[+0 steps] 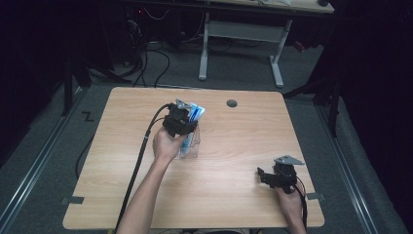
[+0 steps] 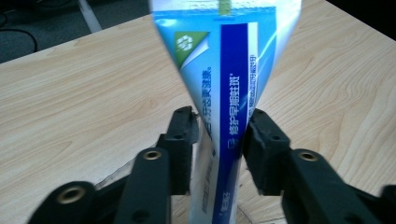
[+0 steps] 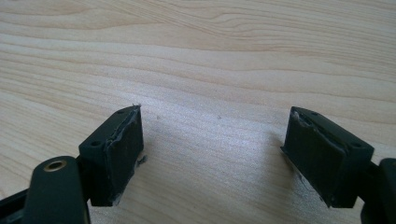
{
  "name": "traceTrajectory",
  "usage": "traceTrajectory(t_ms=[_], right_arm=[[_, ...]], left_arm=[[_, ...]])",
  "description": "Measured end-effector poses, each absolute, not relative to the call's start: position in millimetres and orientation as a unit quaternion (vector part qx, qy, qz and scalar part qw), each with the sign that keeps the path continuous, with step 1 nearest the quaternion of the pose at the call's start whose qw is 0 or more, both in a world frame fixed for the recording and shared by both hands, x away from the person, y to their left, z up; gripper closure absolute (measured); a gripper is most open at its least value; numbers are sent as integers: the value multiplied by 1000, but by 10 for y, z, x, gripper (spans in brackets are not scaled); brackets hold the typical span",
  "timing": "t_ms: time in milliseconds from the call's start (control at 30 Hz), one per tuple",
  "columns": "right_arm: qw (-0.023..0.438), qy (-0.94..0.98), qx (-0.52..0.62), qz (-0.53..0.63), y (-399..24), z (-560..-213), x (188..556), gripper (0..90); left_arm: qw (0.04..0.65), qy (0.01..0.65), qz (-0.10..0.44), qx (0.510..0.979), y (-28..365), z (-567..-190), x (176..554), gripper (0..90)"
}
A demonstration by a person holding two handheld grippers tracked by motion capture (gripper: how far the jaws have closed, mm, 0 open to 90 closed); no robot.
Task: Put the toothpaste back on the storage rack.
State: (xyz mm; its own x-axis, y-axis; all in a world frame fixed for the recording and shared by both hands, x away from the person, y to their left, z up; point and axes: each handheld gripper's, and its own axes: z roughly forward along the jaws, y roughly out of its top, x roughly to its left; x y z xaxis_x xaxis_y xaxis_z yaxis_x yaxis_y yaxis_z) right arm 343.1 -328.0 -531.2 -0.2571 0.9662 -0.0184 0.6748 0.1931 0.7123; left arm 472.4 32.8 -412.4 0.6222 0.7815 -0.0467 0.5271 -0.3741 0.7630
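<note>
Seen from the high view near the middle of the wooden table [image 1: 234,195]: a blue-and-white toothpaste tube [image 1: 196,116], standing crimped end up in a clear plastic holder [image 1: 191,146].

Likely light and soft-walled, easily dented by a hard squeeze, with a glossy skin that could slip. Stiffest at the flat crimp along the top and at the shoulder down by the cap, hidden inside the holder. Best taken across the flat faces in the upper half, well above the holder's rim, with only gentle pressure. Holder probably light as well, and apt to tip or slide if the tube is pulled sideways rather than straight up.

Left gripper [image 2: 219,135] brought in level at the tube [image 2: 233,70], partly open, one black pad on either side of the narrowing body. Pads at or just off the tube's sides, no squeeze or dent visible in the printed skin, so no firm grip.

Right gripper [image 3: 212,140] well apart at the table's near right corner, low over bare wood, jaws spread wide, nothing between them.
</note>
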Motion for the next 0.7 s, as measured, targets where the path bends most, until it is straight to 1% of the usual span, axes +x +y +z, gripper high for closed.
traceTrajectory(t_ms=[133, 233, 300, 700], right_arm=[[242, 733, 559, 301, -3280, -5312, 3431, 196], [242, 733, 559, 301, -3280, -5313, 3431, 196], [242, 733, 559, 301, -3280, -5312, 3431, 196], [242, 734, 559, 301, -3280, -5312, 3431, 195]], left_arm=[[391, 402, 169, 811, 338, -4099, 4708, 568], [391, 403, 172, 810, 358, -4084, 4703, 546], [390, 404, 175, 809, 373, -4071, 4695, 511], [403, 409, 191, 796, 531, -3988, 4638, 495]])
